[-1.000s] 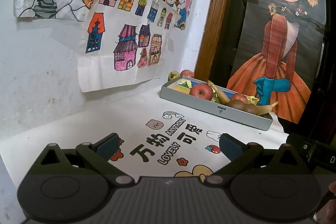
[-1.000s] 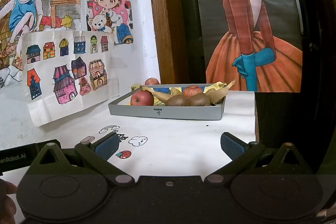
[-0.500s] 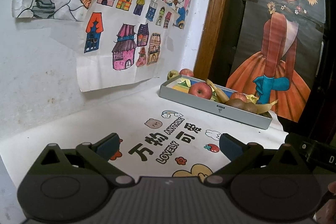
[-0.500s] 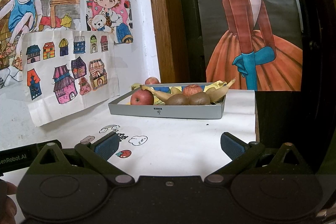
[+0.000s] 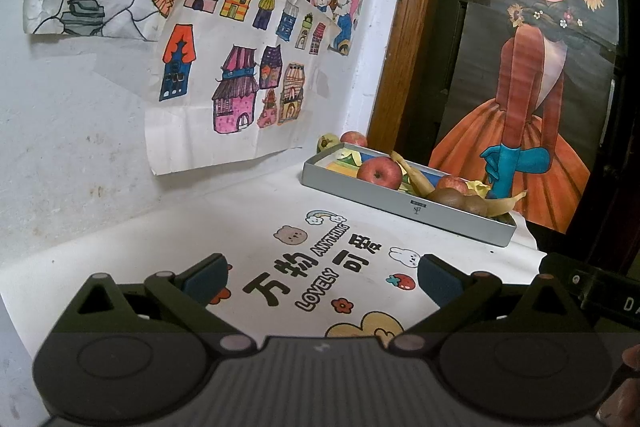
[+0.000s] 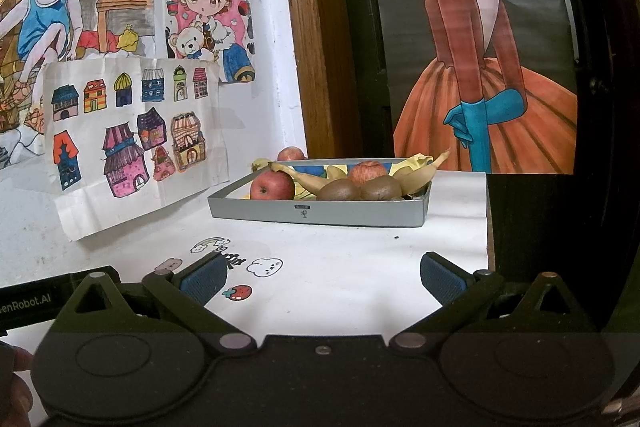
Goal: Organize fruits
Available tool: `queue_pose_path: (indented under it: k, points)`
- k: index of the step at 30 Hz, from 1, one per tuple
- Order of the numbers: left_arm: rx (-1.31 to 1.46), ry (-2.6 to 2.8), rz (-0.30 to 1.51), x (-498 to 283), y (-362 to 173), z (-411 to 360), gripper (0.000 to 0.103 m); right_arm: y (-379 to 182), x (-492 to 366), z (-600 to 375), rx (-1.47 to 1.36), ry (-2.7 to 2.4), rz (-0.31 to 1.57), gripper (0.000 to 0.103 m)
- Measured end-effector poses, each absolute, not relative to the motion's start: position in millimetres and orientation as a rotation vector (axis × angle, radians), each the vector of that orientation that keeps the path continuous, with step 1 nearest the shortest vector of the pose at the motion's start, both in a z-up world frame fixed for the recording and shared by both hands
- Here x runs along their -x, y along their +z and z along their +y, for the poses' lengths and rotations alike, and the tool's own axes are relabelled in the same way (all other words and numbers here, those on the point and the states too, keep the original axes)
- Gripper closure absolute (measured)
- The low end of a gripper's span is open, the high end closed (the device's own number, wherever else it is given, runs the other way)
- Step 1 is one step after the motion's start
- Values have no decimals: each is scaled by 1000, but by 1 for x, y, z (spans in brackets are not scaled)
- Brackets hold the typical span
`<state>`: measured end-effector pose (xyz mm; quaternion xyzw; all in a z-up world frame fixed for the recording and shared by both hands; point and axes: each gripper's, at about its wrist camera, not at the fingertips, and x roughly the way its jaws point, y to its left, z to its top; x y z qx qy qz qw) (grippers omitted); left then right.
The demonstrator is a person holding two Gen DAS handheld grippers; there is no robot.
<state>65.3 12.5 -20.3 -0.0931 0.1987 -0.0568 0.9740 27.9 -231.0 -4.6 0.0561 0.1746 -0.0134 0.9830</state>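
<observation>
1. Toward the far right corner of the white tabletop: shallow grey tray, long side facing the cameras, a small label at the middle of its front wall.
2. Inside the tray, at its left end: red apple, resting against the front wall.
3. Beside that apple, leaning across the tray's middle: banana, stem pointing up and left.
4. Against the front wall, right of centre: two brown kiwis, side by side and touching.
5. Behind the kiwis: second red apple, partly hidden.
6. At the tray's right end: another banana, tip sticking up past the rim.
7. Outside the tray, behind its far left corner and close to the wall: third red apple with a greenish fruit just beside it; kind of fruit unclear.
8. Near edge of the tabletop, left side: left gripper, blue-padded jaws spread wide, nothing between them, hovering over printed cartoon lettering.
9. Near edge, right side: right gripper, jaws likewise spread wide and empty, pointing at the tray, well apart from it.
10. On the wall behind the left edge: coloured drawings of houses; to the right, a poster of a figure in an orange dress.
</observation>
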Motion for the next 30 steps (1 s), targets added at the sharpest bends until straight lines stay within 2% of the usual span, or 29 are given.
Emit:
queue_pose_path:
  k: [30]
  points:
    - [208,-108,416,-66,-20,16,0,-11,-25,-223,-117,-21,366,1]
